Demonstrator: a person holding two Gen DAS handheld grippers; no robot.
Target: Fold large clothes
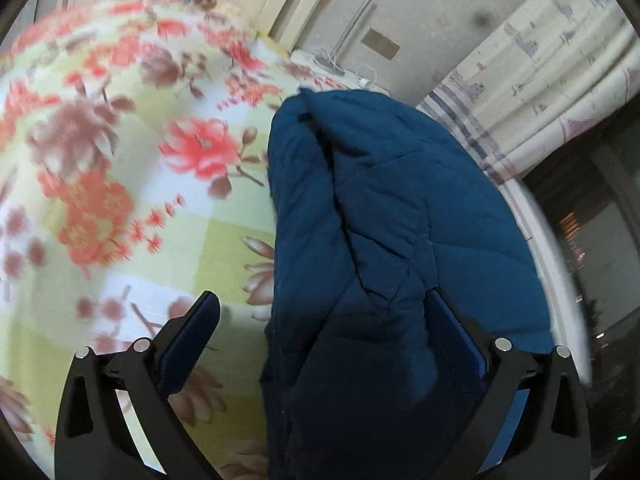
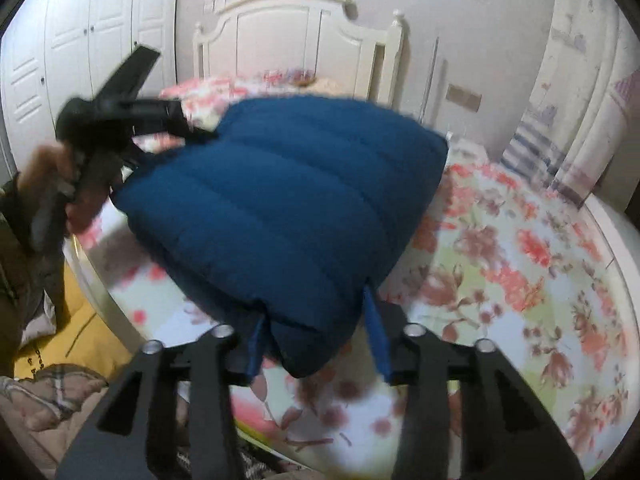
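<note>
My left gripper has its fingers spread wide; a fold of the blue quilted jacket lies in the gap and presses against the right-hand pad, while the left-hand pad stands free over the floral bedspread, so nothing is pinched here. In the right wrist view, my right gripper also has its fingers apart, with the near corner of the jacket bulging down between the two blue pads; the cloth touches or nearly touches both, but motion blur stops me from saying whether it is gripped. The jacket sits on the bed as a thick, folded bundle, its stitched bands running across it, near the left edge of the mattress and in front of the white headboard. The left gripper appears in that same view at the bundle's far left corner, held in a hand, heavily blurred. Beside the bed at lower left lies a yellow cloth with dark lettering along its edge, too small and blurred to read, and a plaid blanket. A white wardrobe stands behind, and a patterned curtain hangs at the right. No brand or label is legible on the jacket.
</note>
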